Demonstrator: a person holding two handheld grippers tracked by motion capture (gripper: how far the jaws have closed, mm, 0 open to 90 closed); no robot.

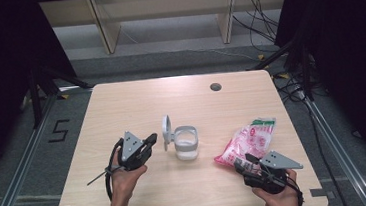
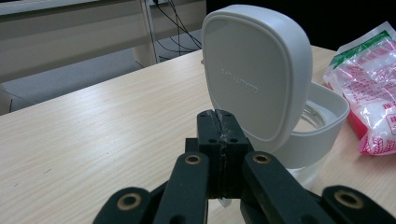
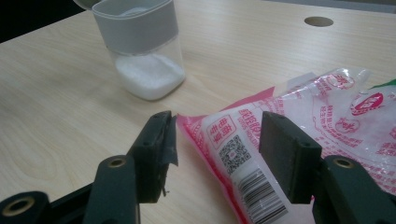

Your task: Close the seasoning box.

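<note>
The clear container (image 1: 186,144) stands near the middle of the table (image 1: 136,102), and everything else can be placed from it. Its grey hinged lid (image 1: 166,131) is already up, standing nearly upright on the side toward the left gripper (image 1: 147,144). In the right gripper view there is a low layer of white grains (image 3: 149,74) at the bottom, so the container is far from full.

The left gripper sits just beside the container, on the lid side, with its jaws pressed flat together and nothing between them (in its own view the raised lid (image 2: 257,70) looms right in front of the tips). It seems to be either steadying the lid or simply parked there; I cannot tell whether it touches the lid.

On the container's other side, toward the person's right hand, lies the pink and white bag (image 1: 248,141), flat on the table. The right gripper (image 1: 241,164) is at the bag's near end, jaws spread, with the bag's barcode corner (image 3: 243,163) lying between them but the pads not yet pressing on it.

So, as I read it, opening the container is done. Still to come: pinching the bag, lifting it over to the container, pouring, and shutting the lid.
</note>
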